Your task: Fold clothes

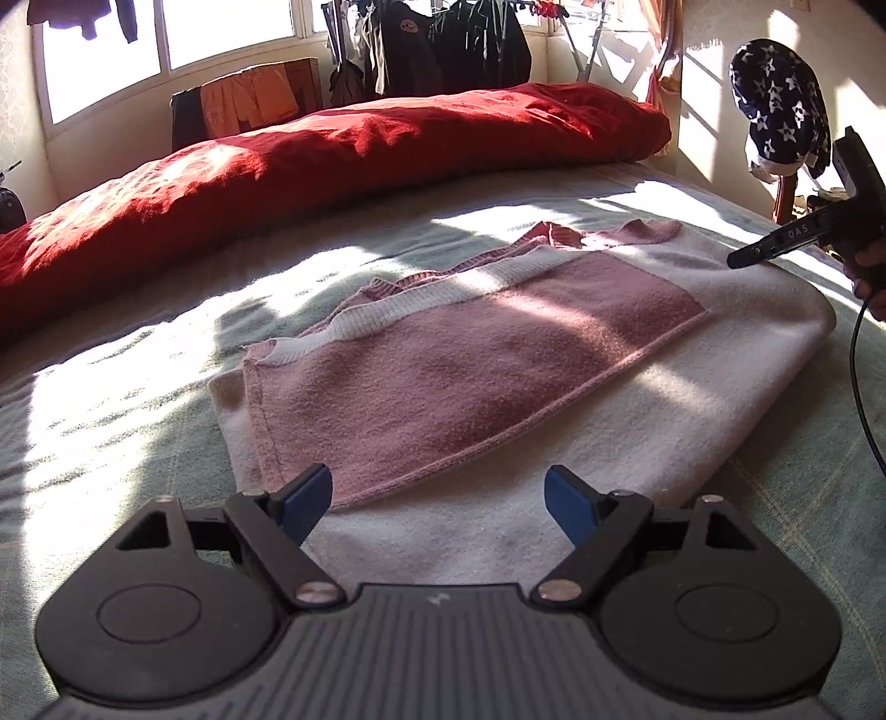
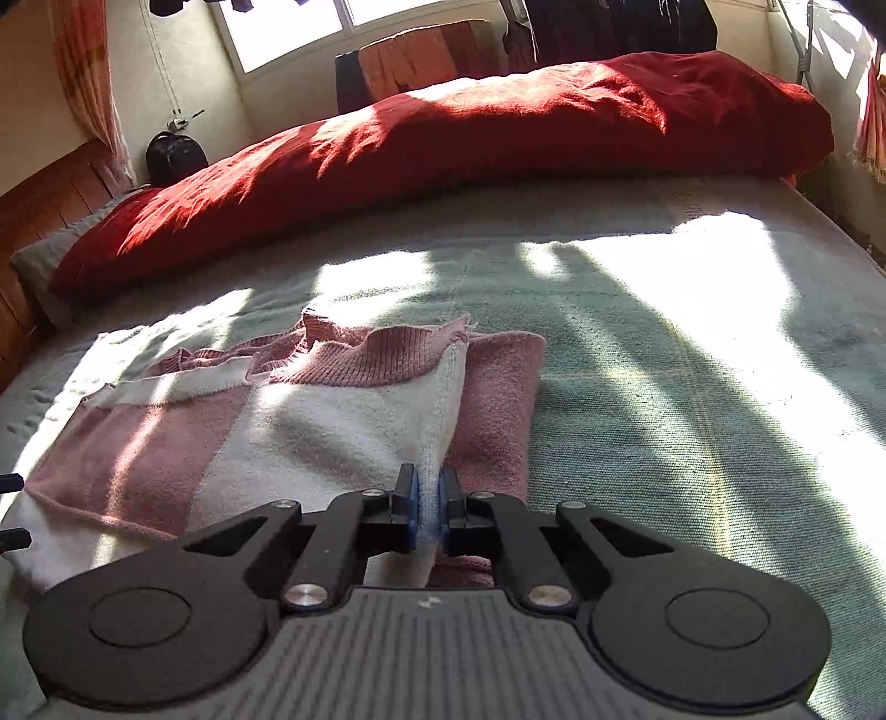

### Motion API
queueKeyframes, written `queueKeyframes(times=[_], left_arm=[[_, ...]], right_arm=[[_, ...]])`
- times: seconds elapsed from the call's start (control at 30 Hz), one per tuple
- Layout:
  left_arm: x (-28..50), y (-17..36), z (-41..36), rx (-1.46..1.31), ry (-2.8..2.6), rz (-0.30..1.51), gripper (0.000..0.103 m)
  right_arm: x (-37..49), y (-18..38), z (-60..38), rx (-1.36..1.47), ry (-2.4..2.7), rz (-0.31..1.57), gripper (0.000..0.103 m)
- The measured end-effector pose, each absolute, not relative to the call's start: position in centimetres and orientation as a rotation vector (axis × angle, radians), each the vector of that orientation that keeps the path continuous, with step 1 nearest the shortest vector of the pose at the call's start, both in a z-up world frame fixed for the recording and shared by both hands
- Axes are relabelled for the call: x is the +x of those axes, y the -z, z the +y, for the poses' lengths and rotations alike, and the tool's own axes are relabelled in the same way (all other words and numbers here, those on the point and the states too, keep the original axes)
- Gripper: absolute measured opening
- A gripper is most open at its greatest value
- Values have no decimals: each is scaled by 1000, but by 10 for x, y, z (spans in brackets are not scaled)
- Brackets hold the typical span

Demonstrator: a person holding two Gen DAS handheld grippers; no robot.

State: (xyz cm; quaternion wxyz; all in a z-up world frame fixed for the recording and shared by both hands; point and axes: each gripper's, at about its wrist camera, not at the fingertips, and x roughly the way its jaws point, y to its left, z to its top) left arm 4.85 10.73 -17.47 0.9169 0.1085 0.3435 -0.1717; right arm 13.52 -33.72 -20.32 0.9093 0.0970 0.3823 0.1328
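Note:
A pink and white sweater (image 1: 454, 365) lies partly folded on the bed, a pink sleeve laid across its white body. My left gripper (image 1: 437, 498) hovers open just over the sweater's near white edge, nothing between its blue pads. In the right wrist view my right gripper (image 2: 427, 501) is shut on a raised fold of the sweater (image 2: 310, 426) at its white edge, with a pink layer beneath it. The right gripper (image 1: 775, 246) also shows at the far right of the left wrist view, held by a hand (image 1: 866, 277).
A pale green blanket (image 2: 664, 387) covers the bed. A long red cover (image 1: 332, 160) lies across the far side. Clothes hang at the window (image 1: 443, 44), and a star-patterned cloth (image 1: 781, 105) hangs at the right. A wooden headboard (image 2: 33, 221) stands at the left.

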Motion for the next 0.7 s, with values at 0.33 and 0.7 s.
queueKeyframes(times=[0.33, 0.7], left_arm=[[50, 181, 94, 243, 371, 720, 86], [8, 202, 68, 577, 391, 653, 88]], right_arm=[[103, 179, -303, -4, -317, 703, 25], [43, 155, -268, -386, -353, 609, 58]])
